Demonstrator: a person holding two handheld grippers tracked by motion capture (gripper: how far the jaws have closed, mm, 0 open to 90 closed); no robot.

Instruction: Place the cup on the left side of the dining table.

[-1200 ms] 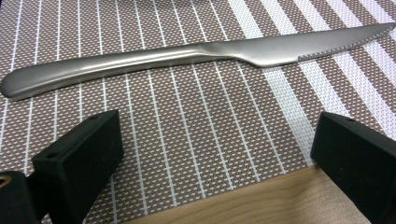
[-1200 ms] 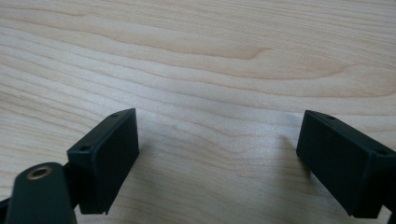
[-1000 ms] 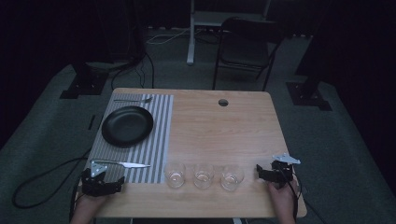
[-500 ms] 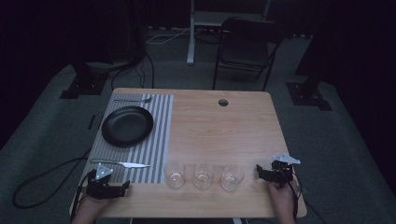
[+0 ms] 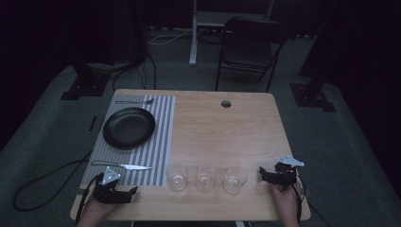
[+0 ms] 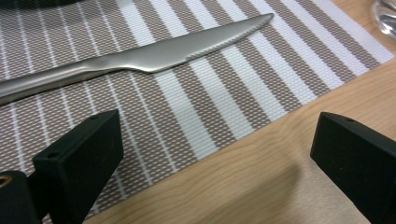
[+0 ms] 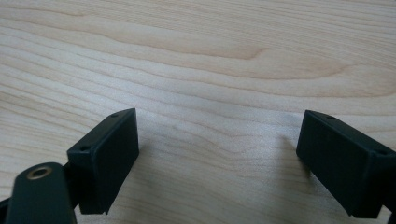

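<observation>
A silver knife (image 5: 122, 166) (image 6: 154, 56) lies on the striped placemat (image 5: 161, 142) (image 6: 224, 102), its blade pointing right. My left gripper (image 5: 128, 194) (image 6: 215, 154) rests low at the table's near left corner, just in front of the knife, open and empty over the mat's edge. My right gripper (image 5: 263, 175) (image 7: 219, 154) sits at the near right, open over bare wood, its jaws pointing toward the glasses. A black plate (image 5: 128, 127) lies on the mat, with a fork (image 5: 135, 101) beyond it.
Three clear glasses (image 5: 177, 176) (image 5: 206, 178) (image 5: 235, 180) stand in a row near the front edge between the grippers; the left gripper view catches the rim of one glass (image 6: 385, 18). The wooden table (image 5: 222, 132) has a cable hole (image 5: 226, 103). A chair (image 5: 250, 47) stands behind.
My left gripper has slid a little toward the table's near edge, away from the knife. The right gripper has stayed put.
</observation>
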